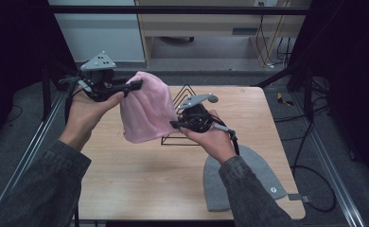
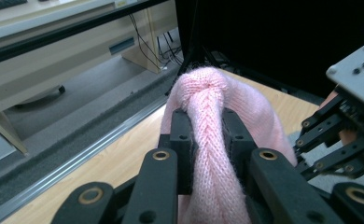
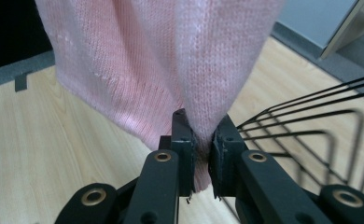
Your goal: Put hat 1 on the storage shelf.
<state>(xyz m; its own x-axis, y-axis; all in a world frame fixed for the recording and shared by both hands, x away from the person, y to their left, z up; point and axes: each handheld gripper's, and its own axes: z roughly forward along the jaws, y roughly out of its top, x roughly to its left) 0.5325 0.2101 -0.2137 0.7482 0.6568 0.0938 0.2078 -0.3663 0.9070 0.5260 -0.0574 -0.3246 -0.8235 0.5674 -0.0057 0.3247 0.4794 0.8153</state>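
A pink knit beanie [image 1: 144, 109] hangs above the wooden table [image 1: 126, 175], held between both grippers. My left gripper [image 1: 136, 85] is shut on its upper edge, and the left gripper view has the bunched pink knit [image 2: 208, 126] pinched between the black pads. My right gripper [image 1: 175, 124] is shut on the beanie's lower right corner; in the right gripper view the pink fabric [image 3: 161, 65] hangs down into the closed jaws, with the pads pressing on its hem [image 3: 201, 158]. A grey beanie [image 1: 258, 179] lies flat on the table near the front right, partly under the right sleeve.
A black wire stand [image 1: 185, 118] sits at the table's middle, just behind the pink beanie and right gripper; its wires [image 3: 311, 121] lie close to the right jaws. Dark frame posts flank the table, and cables trail on the floor at the right.
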